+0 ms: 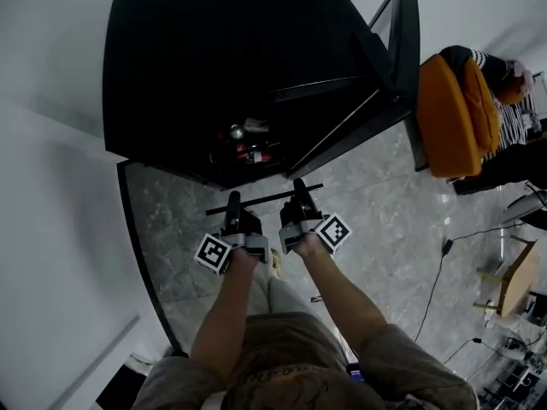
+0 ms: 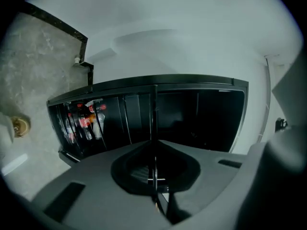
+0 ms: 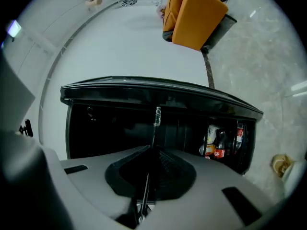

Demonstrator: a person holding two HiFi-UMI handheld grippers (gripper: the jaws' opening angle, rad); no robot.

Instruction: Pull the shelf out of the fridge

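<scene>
The black fridge (image 1: 231,67) stands open, its door (image 1: 395,32) swung to the right. The shelf (image 1: 267,199) is a thin dark panel seen edge-on, held in the air in front of the fridge. My left gripper (image 1: 232,210) is shut on its left part and my right gripper (image 1: 299,196) is shut on its right part. In the left gripper view the shelf (image 2: 154,114) runs as a thin line out of the closed left gripper (image 2: 154,150). The right gripper view shows the same shelf (image 3: 155,128) coming out of the closed right gripper (image 3: 152,152).
Bottles (image 1: 246,143) stand low inside the fridge, the same bottles (image 2: 81,121) (image 3: 221,145) in both gripper views. An orange chair (image 1: 457,114) and a seated person (image 1: 504,84) are at the right. A cable (image 1: 436,272) crosses the marble floor. A white wall (image 1: 51,203) runs along the left.
</scene>
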